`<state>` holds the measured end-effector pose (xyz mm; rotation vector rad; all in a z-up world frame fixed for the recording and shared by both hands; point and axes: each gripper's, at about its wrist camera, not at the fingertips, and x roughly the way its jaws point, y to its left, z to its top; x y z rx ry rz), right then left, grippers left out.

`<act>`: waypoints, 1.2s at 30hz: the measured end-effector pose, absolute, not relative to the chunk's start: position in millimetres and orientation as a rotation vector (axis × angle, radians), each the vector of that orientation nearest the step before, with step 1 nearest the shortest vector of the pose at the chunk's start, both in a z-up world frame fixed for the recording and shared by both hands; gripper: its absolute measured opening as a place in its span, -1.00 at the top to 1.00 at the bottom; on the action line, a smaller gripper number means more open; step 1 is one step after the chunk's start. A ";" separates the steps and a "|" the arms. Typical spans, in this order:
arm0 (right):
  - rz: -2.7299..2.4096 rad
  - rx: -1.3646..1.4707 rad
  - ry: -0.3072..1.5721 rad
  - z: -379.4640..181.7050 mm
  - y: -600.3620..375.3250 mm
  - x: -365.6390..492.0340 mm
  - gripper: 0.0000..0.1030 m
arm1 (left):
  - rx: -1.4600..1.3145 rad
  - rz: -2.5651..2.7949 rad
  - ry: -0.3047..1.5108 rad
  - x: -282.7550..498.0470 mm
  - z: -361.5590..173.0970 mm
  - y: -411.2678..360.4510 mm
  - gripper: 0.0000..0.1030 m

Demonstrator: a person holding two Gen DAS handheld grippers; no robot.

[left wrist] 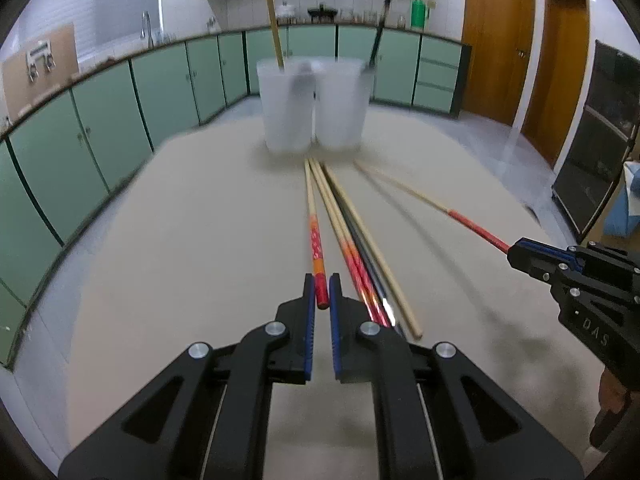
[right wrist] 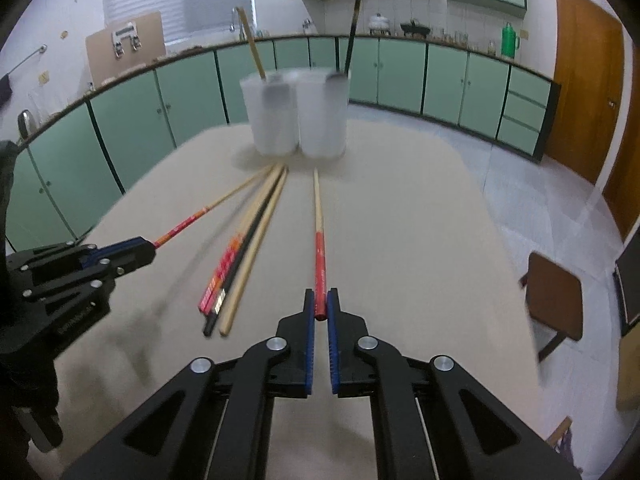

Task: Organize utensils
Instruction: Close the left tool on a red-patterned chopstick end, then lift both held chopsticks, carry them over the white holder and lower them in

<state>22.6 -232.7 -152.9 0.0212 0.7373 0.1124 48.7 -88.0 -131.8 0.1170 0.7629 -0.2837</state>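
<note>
My left gripper [left wrist: 322, 290] is shut on the red end of a red-handled chopstick [left wrist: 314, 236]; it also shows in the right wrist view [right wrist: 136, 250]. My right gripper [right wrist: 320, 304] is shut on the red end of another red-handled chopstick [right wrist: 319, 240]; it also shows in the left wrist view [left wrist: 520, 254]. Several loose chopsticks [left wrist: 360, 256] lie in a bundle on the beige table [left wrist: 180, 240], between the two grippers. Two frosted white cups [left wrist: 312, 104] stand at the table's far end, the left holding a wooden chopstick [left wrist: 275, 28], the right a dark one [left wrist: 379, 32].
Green kitchen cabinets [left wrist: 100, 120] run behind the table. A brown chair [right wrist: 554, 300] stands to the right of the table. Wooden doors [left wrist: 496, 40] are at the far right.
</note>
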 end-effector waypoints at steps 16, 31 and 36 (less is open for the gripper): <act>0.181 0.011 0.541 -46.2 -238.4 51.2 0.89 | 0.097 -0.295 0.544 70.7 -32.4 -79.5 0.90; 0.254 0.018 0.510 24.5 -235.4 98.2 0.89 | 0.094 -0.347 0.454 98.7 20.7 -90.3 0.90; 0.263 0.025 0.457 53.2 -239.8 107.3 0.89 | 0.057 -0.361 0.402 109.1 45.2 -90.1 0.90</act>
